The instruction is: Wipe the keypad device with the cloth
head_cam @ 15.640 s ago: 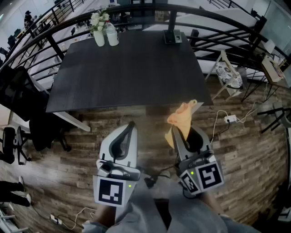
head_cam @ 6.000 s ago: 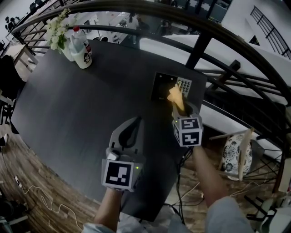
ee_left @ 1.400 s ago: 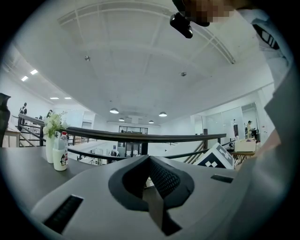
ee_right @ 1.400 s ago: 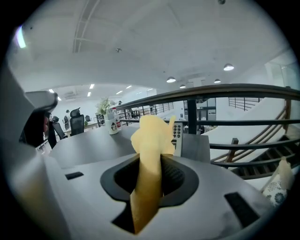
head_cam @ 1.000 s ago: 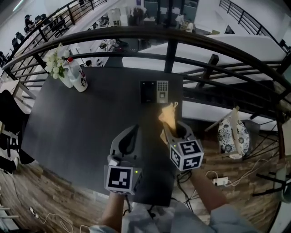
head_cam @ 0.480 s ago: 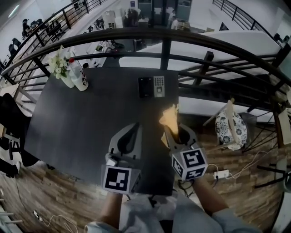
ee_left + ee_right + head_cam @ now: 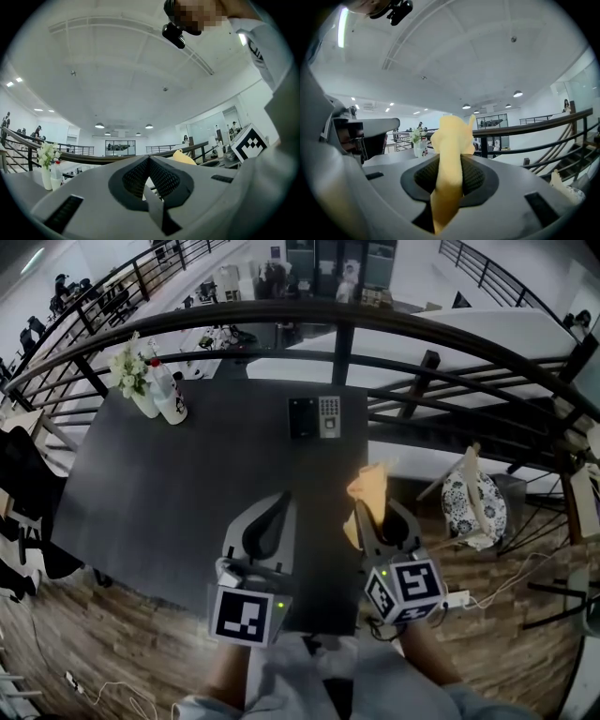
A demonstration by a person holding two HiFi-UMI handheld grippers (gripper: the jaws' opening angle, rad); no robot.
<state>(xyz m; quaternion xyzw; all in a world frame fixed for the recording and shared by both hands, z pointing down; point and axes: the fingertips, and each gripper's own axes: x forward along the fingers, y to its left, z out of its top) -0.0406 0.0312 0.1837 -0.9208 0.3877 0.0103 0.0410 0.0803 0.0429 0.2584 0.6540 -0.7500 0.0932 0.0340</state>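
The keypad device (image 7: 315, 417), a dark panel with a light keypad on its right half, lies flat near the far right edge of the dark table (image 7: 187, 493). My right gripper (image 7: 366, 507) hovers at the table's near right edge, well short of the device, shut on a yellow cloth (image 7: 367, 491) that sticks up from its jaws (image 7: 449, 154). My left gripper (image 7: 273, 504) is held over the table's near part, shut with nothing in it (image 7: 149, 161). Both grippers point up and away from the table.
A vase of white flowers (image 7: 134, 381) and a plastic bottle (image 7: 170, 396) stand at the table's far left corner. A curved black railing (image 7: 403, 334) runs behind and to the right of the table. A patterned chair (image 7: 476, 504) and a power strip stand on the wooden floor at right.
The view has pulled back from the table. Both grippers have drawn nearer to me, and the cloth is now further from the keypad device than a second ago.
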